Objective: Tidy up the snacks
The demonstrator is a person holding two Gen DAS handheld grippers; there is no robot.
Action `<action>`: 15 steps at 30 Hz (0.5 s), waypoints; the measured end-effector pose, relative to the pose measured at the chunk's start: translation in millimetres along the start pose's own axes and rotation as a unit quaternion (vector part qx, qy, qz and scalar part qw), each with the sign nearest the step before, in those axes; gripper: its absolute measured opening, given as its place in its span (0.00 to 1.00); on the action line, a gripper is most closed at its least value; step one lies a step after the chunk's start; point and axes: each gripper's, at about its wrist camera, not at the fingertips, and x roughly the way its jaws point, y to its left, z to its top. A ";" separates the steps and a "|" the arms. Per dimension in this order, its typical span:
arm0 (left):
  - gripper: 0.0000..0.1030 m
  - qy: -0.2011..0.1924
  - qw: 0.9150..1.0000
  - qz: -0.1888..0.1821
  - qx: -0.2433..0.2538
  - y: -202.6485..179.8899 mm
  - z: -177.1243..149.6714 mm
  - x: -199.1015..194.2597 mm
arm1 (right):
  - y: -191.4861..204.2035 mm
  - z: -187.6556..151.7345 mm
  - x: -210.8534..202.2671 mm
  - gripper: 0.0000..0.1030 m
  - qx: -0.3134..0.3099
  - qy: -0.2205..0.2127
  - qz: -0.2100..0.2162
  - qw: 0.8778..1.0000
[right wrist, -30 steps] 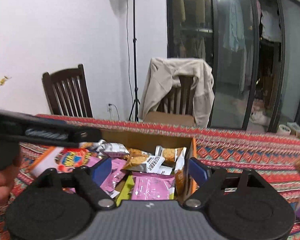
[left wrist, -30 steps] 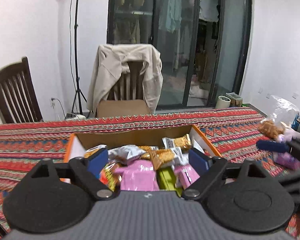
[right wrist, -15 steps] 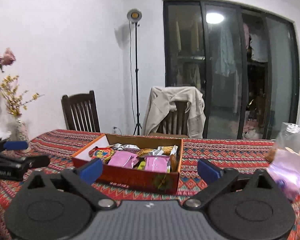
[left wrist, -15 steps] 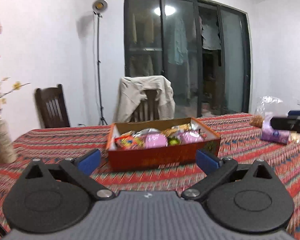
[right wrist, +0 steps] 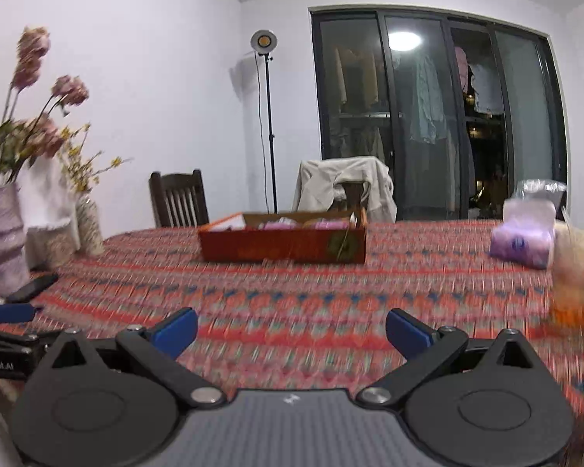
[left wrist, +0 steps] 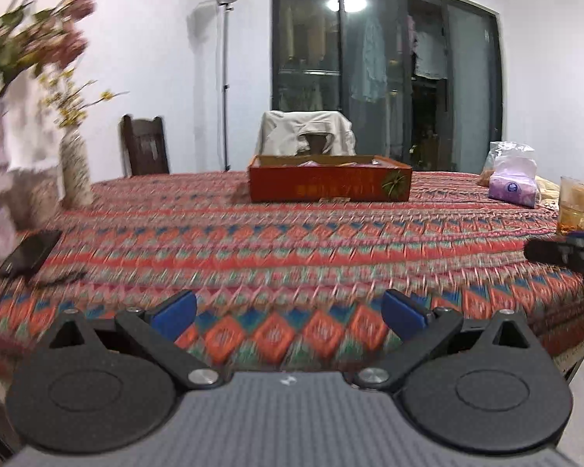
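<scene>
Red patterned tablecloth [left wrist: 292, 241] under orange snack box [left wrist: 329, 188].

Table [left wrist: 292, 241] cover: woven patterned cloth, matt. Snack box [left wrist: 329, 185]: printed cardboard, slight sheen. Tissue pack [left wrist: 512, 185]: glossy plastic wrap. Left gripper [left wrist: 288, 313]: matt black plastic, shiny metal rivets. Chair [right wrist: 179, 202]: dark wood.

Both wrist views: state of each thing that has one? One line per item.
left gripper: open, empty, above the tablecloth.
right gripper: open, empty.
snack box: open top, snacks inside, standing on the table.
tissue pack: lying on the table, right of the box.
phone: flat, screen dark, at the table's left edge.
glass: upright, amber liquid low inside.
sliding doors: look shut.
lamp: on.
</scene>
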 end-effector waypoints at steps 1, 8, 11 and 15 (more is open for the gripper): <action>1.00 -0.001 1.000 0.003 -0.011 3.5 -5.8 -8.2 | 4.9 -8.9 -8.9 1.00 0.001 0.003 0.003 1.000; 1.00 0.008 1.000 0.003 -0.024 9.8 -24.0 -14.2 | 40.9 -33.9 -29.7 1.00 -0.022 0.004 0.027 0.999; 1.00 0.007 1.000 -0.002 -0.027 11.4 -24.9 -17.8 | 46.9 -35.4 -28.9 1.00 -0.028 -0.007 0.018 0.999; 1.00 0.002 1.000 -0.001 -0.021 10.5 -21.7 -19.3 | 47.1 -34.6 -27.6 1.00 -0.031 -0.001 0.017 0.999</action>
